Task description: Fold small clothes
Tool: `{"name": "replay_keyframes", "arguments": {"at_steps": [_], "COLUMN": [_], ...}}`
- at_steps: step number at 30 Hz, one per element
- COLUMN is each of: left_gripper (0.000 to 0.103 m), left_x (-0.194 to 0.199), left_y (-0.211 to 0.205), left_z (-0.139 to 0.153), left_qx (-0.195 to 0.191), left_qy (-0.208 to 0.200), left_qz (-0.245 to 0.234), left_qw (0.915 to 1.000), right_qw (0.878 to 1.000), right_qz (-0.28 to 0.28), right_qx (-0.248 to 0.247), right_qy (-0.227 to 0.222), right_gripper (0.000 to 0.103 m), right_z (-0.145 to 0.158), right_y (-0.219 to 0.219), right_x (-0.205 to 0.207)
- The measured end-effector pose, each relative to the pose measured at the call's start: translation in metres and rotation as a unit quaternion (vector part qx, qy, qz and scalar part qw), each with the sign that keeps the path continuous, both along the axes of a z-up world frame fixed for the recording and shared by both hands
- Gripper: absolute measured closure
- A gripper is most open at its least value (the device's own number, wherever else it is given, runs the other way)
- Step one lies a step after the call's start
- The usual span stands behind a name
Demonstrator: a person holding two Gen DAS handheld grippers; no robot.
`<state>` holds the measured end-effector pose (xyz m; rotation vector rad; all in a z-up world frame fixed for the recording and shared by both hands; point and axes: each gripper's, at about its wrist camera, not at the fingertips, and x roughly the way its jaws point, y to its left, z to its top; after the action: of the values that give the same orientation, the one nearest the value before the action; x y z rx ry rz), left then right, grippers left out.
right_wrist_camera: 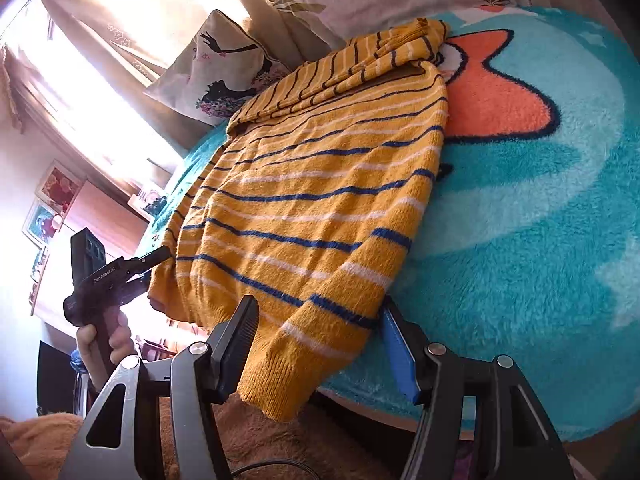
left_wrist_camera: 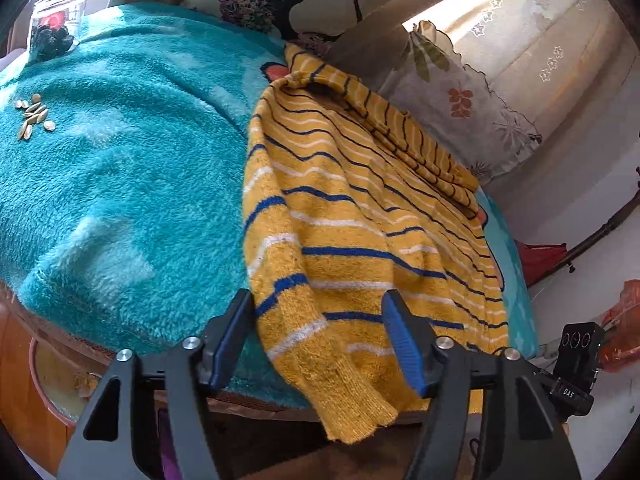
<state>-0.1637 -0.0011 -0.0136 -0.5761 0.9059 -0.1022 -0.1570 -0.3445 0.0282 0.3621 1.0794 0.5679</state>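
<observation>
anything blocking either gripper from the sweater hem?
Nothing visible. The left gripper and right gripper are both open with the yellow striped sweater hem hanging off the teal blanket edge between their fingers.

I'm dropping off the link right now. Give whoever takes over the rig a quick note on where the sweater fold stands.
Left gripper: jaws open, either side of a cuff hanging off the near edge, nothing gripped.
Right gripper: the same in its own view, jaws open around a cuff.
Yellow striped sweater lies spread on the teal blanket.
Done: far sleeve lies folded across the top.
Left: probably grip the cuff, fold it in, then fold the body.
</observation>
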Motion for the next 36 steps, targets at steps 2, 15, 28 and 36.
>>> {"name": "replay_keyframes", "arguments": {"at_steps": [2, 15, 28, 36], "left_gripper": [0.032, 0.095, 0.097, 0.097], "left_x": [-0.001, -0.026, -0.067, 0.003], "left_y": [-0.014, -0.002, -0.017, 0.003], "left_z": [0.0, 0.035, 0.047, 0.096], "left_qx": [0.031, 0.004, -0.03, -0.03], "left_qy": [0.001, -0.027, -0.053, -0.097], "left_qz": [-0.001, 0.025, -0.009, -0.001], "left_qw": [0.9995, 0.9993, 0.9981, 0.9948], "right_qw": [1.0, 0.996, 0.993, 0.993], "right_qz": [-0.006, -0.064, -0.058, -0.043], "right_qx": [-0.002, 0.055, 0.096, 0.091], "right_qy": [-0.005, -0.027, -0.025, -0.064], "right_gripper": [0.038, 0.093, 0.098, 0.098], "right_z": [-0.001, 0.014, 0.03, 0.082], "right_y": [0.002, -0.036, -0.069, -0.051], "right_x": [-0.003, 0.002, -0.031, 0.037]}}
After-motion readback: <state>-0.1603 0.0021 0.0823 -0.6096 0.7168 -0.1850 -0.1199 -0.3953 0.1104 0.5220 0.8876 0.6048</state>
